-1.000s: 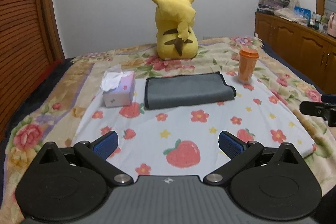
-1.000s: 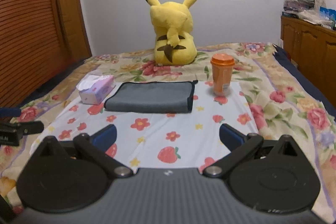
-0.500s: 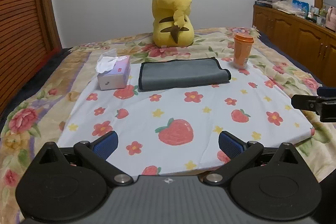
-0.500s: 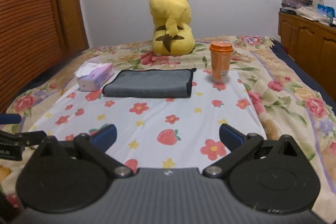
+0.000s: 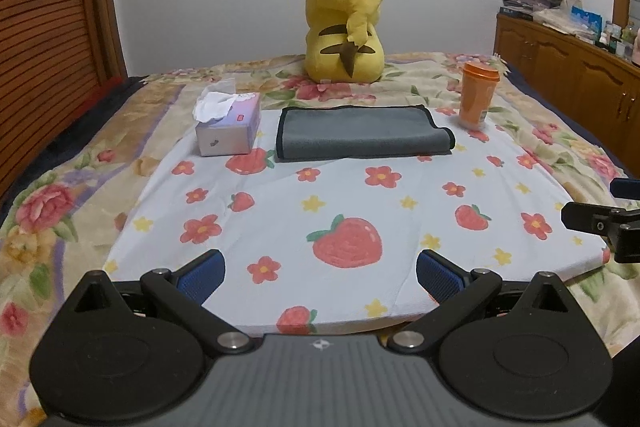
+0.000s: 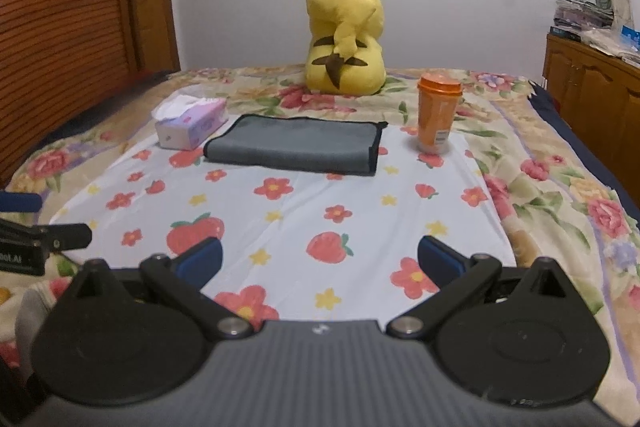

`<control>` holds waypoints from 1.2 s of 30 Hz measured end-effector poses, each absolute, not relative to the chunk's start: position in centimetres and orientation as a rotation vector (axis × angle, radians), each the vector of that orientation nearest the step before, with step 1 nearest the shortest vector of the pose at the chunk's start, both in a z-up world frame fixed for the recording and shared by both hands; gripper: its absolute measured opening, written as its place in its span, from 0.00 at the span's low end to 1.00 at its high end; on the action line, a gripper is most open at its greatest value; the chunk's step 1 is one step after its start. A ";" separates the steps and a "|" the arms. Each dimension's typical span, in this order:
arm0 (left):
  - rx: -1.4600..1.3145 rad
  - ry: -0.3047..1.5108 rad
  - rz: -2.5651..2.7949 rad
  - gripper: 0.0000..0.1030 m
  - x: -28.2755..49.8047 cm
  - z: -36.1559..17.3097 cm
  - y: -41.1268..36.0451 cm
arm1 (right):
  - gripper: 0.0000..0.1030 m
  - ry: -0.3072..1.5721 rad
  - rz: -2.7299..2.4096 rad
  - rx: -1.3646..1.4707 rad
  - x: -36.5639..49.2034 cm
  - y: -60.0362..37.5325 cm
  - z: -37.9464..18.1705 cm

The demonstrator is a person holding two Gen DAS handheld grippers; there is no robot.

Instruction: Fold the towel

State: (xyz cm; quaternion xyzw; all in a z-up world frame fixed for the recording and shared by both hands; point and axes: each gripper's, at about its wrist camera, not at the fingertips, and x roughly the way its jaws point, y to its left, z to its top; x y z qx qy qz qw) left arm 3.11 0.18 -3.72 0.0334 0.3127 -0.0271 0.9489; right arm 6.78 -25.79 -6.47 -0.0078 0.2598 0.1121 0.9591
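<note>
Lying flat: grey towel [image 5: 362, 133], folded, dark-edged, on the strawberry sheet [image 5: 344, 219]
Long axis: left to right
Neighbours: tissue box [image 5: 228, 125] left, orange cup [image 5: 478, 95] right
Left gripper [image 5: 320, 273]: spread wide, holding nothing
Right gripper [image 6: 320, 259]: same

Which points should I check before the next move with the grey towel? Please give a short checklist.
1. Left gripper open, fingers hold nothing: ok.
2. Right gripper open, fingers hold nothing: ok.
3. Grey towel lies flat on the strawberry cloth, already doubled over: ok.
4. Tissue box apart from the towel's left edge: ok, but the gap is narrow.
5. Orange cup upright, apart from the towel's right edge: ok.
6. Grippers near enough to grasp the towel: not ok, both are at the cloth's near edge.
</note>
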 end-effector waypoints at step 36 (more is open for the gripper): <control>0.109 0.527 -0.051 1.00 2.3 -2.5 -0.2 | 1.00 0.447 0.187 0.010 6.3 -26.6 -6.0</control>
